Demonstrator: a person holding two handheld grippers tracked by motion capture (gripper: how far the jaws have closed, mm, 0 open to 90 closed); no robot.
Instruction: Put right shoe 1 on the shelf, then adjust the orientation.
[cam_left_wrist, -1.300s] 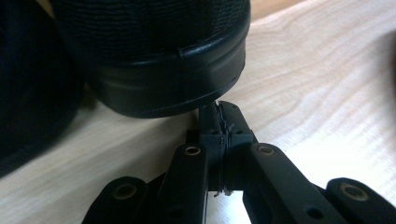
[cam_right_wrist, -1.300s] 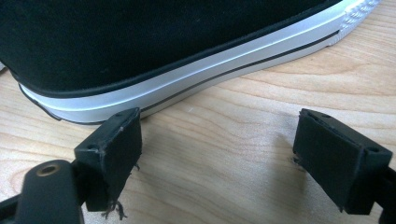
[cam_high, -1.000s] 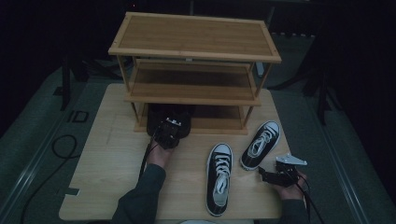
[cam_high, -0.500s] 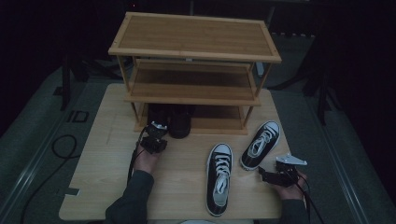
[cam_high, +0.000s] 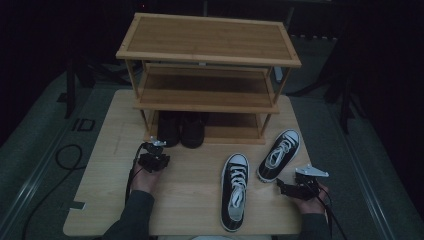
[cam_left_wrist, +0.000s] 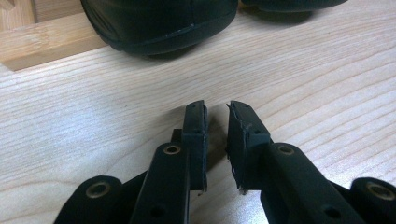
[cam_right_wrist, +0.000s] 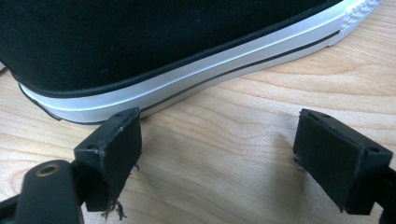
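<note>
Two black shoes (cam_high: 181, 129) stand side by side on the bottom shelf of a wooden rack (cam_high: 207, 55). My left gripper (cam_high: 152, 156) rests on the table just in front of them. Its jaws (cam_left_wrist: 217, 109) are nearly together with only a thin slit and nothing between them, and a black shoe's toe (cam_left_wrist: 159, 23) lies ahead. Two black-and-white sneakers lie on the table, one (cam_high: 235, 190) nearer me and one (cam_high: 279, 155) farther right. My right gripper (cam_high: 292, 187) sits low by the right sneaker's heel. It (cam_right_wrist: 217, 130) is wide open and empty, facing a sneaker's white sole (cam_right_wrist: 187, 74).
The rack's middle shelf (cam_high: 205, 85) and top shelf carry nothing. A wooden tabletop (cam_high: 195, 175) holds everything, with dark floor and a black cable (cam_high: 65, 155) to the left. The rack's base rail (cam_left_wrist: 28, 42) lies beside the black shoe.
My left gripper has drawn back from the black shoes at the bottom shelf, toward the person and slightly left. The black shoes stay on the shelf. The right gripper has not moved.
</note>
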